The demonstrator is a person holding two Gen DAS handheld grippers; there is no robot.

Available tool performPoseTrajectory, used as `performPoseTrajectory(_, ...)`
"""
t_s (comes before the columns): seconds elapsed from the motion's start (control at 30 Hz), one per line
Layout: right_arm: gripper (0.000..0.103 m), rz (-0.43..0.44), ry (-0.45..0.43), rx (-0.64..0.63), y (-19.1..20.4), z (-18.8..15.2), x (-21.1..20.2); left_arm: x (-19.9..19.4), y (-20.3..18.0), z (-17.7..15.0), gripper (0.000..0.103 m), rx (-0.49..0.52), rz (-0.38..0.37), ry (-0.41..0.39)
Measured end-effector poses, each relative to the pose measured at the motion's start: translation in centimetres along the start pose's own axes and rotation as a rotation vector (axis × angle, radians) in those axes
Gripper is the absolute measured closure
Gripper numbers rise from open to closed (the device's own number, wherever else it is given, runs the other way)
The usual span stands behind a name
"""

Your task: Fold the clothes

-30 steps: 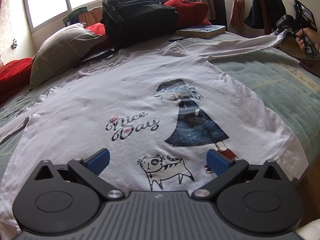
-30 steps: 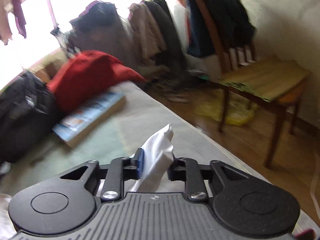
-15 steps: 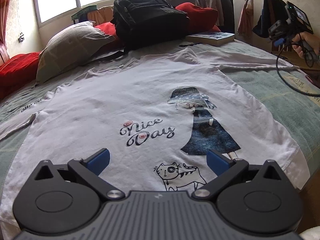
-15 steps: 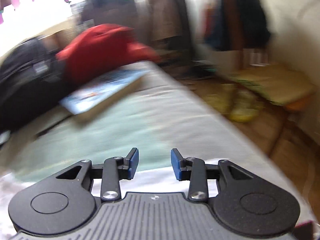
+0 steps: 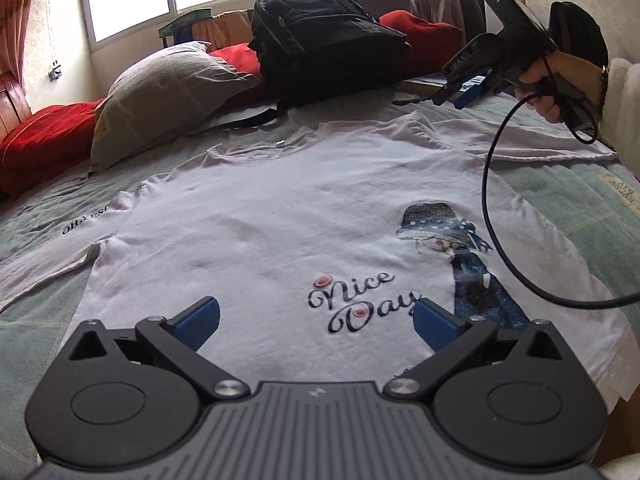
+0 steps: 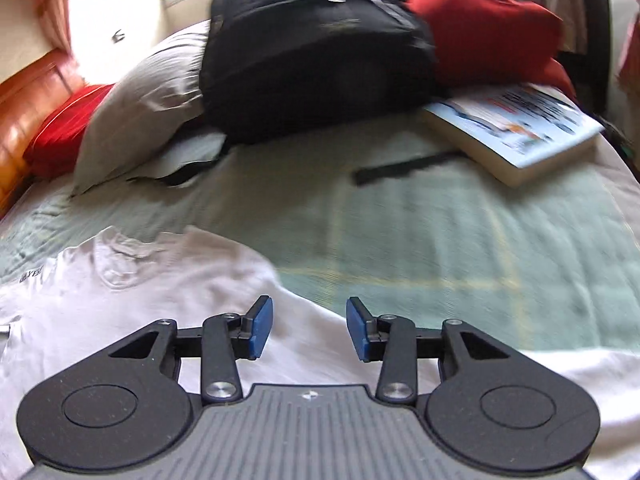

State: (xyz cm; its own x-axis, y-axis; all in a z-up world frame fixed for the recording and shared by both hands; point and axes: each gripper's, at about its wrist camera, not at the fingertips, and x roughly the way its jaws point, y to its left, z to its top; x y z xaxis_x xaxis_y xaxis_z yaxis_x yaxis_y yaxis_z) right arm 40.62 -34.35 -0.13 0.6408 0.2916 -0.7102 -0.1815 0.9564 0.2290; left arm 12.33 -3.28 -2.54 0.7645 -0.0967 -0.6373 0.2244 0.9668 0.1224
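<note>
The white long-sleeved shirt (image 5: 280,216) lies flat on the bed (image 6: 440,240): light, limp; best pinched at a hem or sleeve cuff. Both tongs, left (image 5: 316,320) and right (image 6: 310,328), gape apart, empty.

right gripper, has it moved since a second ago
Yes. The right gripper has let go of the sleeve and swung left, from off the bed's right edge to in front of the black backpack, fingers open.

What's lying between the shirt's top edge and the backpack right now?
In the right wrist view, mostly bare green bedspread separates the white shirt from the black backpack; only a loose black strap lies there.
</note>
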Motion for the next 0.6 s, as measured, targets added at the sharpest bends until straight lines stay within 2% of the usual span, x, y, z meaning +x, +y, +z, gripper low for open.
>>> performPoseTrajectory(0.17,0.057,0.061,0.095,0.034,3.4,0.4,1.7,0.2,1.6,0.8,0.001,-0.012,0.014,-0.017)
performPoseTrajectory(0.27,0.057,0.027,0.156,0.03,4.9,-0.2,4.0,0.4,2.4,1.1,0.001,-0.017,0.015,-0.024)
performPoseTrajectory(0.4,0.057,-0.053,0.143,0.033,5.0,-0.2,7.5,0.7,3.1,1.2,0.001,-0.028,0.012,-0.022)
performPoseTrajectory(0.5,0.056,-0.056,0.098,0.041,4.7,0.6,7.8,0.7,3.5,1.2,0.001,-0.038,0.01,-0.024)
performPoseTrajectory(0.6,0.056,-0.052,0.104,0.052,4.4,1.0,7.9,0.7,4.0,1.1,0.001,-0.048,0.008,-0.025)
